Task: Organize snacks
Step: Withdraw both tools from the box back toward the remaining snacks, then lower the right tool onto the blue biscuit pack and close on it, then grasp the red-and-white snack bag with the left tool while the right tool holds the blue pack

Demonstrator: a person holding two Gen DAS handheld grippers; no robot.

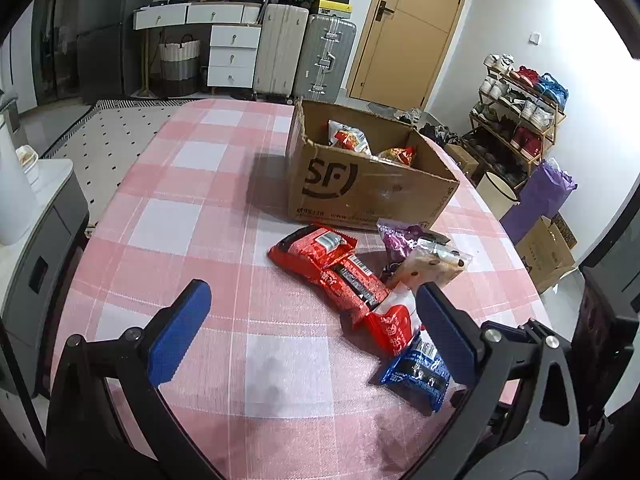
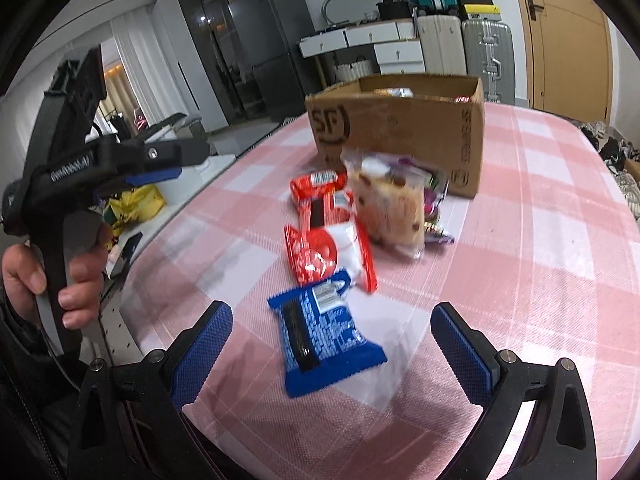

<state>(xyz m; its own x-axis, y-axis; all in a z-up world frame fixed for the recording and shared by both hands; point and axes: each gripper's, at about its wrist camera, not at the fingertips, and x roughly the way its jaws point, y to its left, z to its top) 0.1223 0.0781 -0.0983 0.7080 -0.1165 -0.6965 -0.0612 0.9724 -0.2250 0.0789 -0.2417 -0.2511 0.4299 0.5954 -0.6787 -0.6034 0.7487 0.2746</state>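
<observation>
An open cardboard box (image 1: 360,188) marked SF stands on the pink checked table and holds snack bags (image 1: 348,138). In front of it lie loose snacks: a red packet (image 1: 316,250), a second red packet (image 1: 356,284), a red and white packet (image 1: 394,324), a blue packet (image 1: 416,376), a clear bag of chocolate-chip bread (image 1: 432,266) and a purple packet (image 1: 398,236). My left gripper (image 1: 312,308) is open and empty, above the table left of the pile. My right gripper (image 2: 332,328) is open, its fingers either side of the blue packet (image 2: 320,332), above it.
The pink checked tablecloth (image 1: 192,208) covers a rounded table. The left gripper and the hand holding it (image 2: 76,208) show at the left of the right wrist view. Suitcases (image 1: 304,52), a drawer unit, a shoe rack (image 1: 520,120) and a door stand beyond the table.
</observation>
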